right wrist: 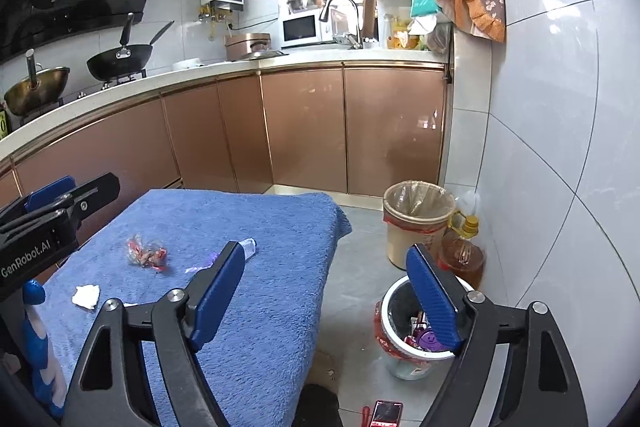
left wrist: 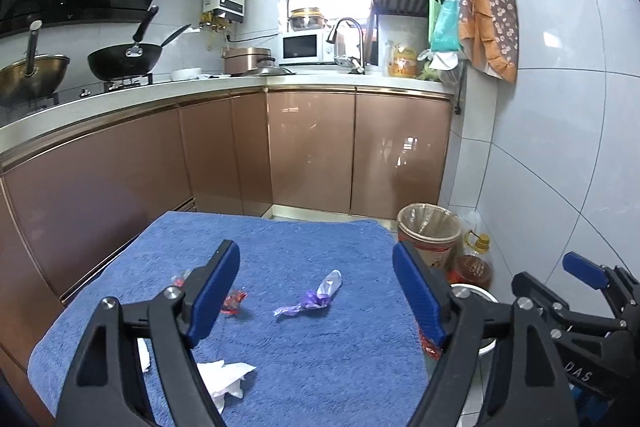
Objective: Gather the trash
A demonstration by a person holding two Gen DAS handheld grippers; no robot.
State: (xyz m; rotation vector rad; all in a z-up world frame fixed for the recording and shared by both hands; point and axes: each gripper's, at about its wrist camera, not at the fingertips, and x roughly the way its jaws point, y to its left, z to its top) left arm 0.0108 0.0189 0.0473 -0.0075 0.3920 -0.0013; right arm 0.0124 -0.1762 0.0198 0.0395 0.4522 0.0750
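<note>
Three scraps of trash remain on the blue towel (left wrist: 280, 355) that covers the worktop: a purple wrapper (left wrist: 310, 301), a red wrapper (right wrist: 146, 255) and a crumpled white tissue (left wrist: 224, 381). The white bin (right wrist: 400, 359) on the floor, just right of the worktop, already holds purple and red litter, so the task appears partly done — some pieces binned, three still to fetch. A second, bag-lined bin (right wrist: 418, 217) stands farther back by the wall, beside an oil bottle (right wrist: 462, 253).

Left tool (left wrist: 316, 291): jaws wide, nothing between them; it hangs above the towel with the purple wrapper lying ahead between its fingers, the red wrapper partly hidden behind its left finger and the tissue below, near its base.

Right tool (right wrist: 330, 291): jaws likewise wide and empty — it hangs over the towel's right edge, its right finger overlapping the white bin in view, with the scraps off to its left.
</note>
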